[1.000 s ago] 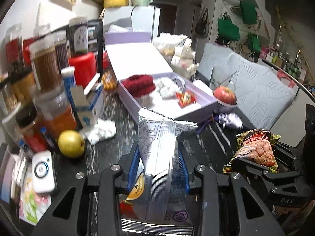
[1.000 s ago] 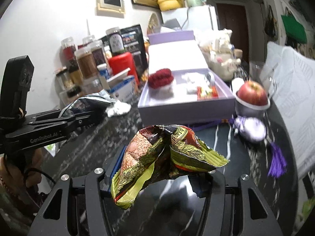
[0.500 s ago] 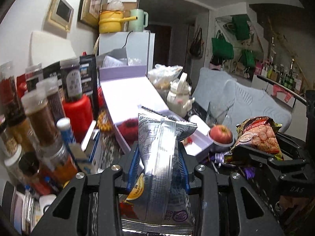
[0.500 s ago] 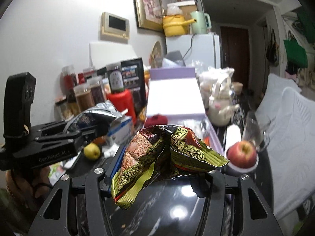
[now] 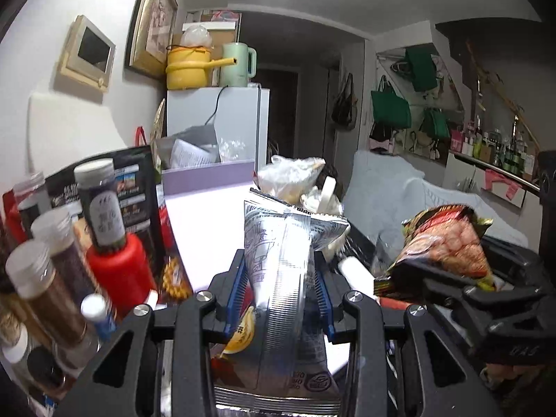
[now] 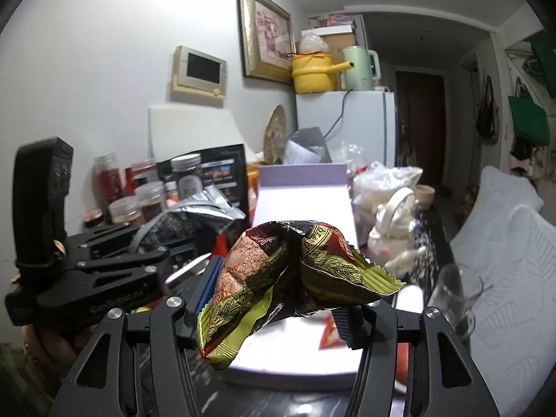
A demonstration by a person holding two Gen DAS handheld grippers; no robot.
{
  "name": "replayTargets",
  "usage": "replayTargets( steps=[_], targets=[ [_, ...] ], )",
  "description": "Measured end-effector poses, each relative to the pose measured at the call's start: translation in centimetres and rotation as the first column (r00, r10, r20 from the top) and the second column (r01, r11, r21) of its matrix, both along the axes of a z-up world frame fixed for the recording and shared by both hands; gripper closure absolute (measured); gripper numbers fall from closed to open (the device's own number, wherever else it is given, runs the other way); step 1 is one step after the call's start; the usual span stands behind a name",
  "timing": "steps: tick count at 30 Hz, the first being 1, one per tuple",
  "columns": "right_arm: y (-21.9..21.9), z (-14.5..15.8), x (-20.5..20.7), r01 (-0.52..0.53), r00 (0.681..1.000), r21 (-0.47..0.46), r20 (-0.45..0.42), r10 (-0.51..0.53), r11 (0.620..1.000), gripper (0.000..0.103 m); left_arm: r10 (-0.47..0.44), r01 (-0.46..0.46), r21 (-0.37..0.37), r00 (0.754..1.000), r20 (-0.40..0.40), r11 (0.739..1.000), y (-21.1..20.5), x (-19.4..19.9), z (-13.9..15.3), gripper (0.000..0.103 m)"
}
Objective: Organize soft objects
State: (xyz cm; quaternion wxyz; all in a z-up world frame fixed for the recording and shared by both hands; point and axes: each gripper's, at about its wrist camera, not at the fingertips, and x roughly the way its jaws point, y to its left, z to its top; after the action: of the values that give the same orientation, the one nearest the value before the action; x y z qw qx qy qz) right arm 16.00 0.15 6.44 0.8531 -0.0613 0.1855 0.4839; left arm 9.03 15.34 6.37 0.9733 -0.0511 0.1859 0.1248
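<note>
Presently, catalogued as it stands:

Left gripper [image 5: 278, 292]: jaws closed on the silver snack packet [image 5: 281, 253], pinched about its middle, the sealed top standing up above the blue pads.
Right gripper [image 6: 278, 299]: jaws closed on the red-and-green snack bag [image 6: 278, 271], crumpled, one corner drooping below the jaws.
Where held: both packets aloft above the near end of the worktop, short of the open lilac box [image 6: 302, 205].
Risk, slip: the drooping bag looks held by a fold only; a jolt could slide it out onto the dark worktop.
Risk, crush: contents are likely brittle; a hard squeeze may break them or burst a seam.
Risk, knock: jars [image 5: 41, 278] and the red canister [image 5: 118, 274] crowd the left edge, a drinking glass [image 6: 455, 295] stands at the right; a wide swing may topple one.
Risk, clash: the two grippers ride close together and could foul each other over the box.
Hidden: the box floor is largely masked by the packets, so free room inside cannot be judged.
Cut off: the silver packet's lower end runs out of view.
Unclear: print on both packets is unreadable.
</note>
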Motion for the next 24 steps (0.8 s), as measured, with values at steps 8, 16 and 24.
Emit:
replayTargets(
  steps=[8, 16, 24],
  targets=[
    [2.6, 0.7, 4.8, 0.032, 0.999, 0.017, 0.002, -0.032, 0.999, 0.047, 0.003, -0.004, 0.005, 1.000, 0.016, 1.000, 2.2, 4.5, 0.8, 0.067],
    [5.4, 0.5, 9.9, 0.044, 0.999, 0.017, -0.022, -0.044, 0.999, 0.047, 0.034, -0.034, 0.001, 0.999, -0.031, 0.999, 5.0, 9.0, -0.7, 0.067],
    [7.7, -3.1, 14.0, 0.088, 0.991, -0.106, -0.089, -0.098, 0.990, 0.047, 0.064, -0.065, -0.002, 0.980, -0.190, 0.998, 6.5, 13.2, -5.6, 0.067]
  ],
)
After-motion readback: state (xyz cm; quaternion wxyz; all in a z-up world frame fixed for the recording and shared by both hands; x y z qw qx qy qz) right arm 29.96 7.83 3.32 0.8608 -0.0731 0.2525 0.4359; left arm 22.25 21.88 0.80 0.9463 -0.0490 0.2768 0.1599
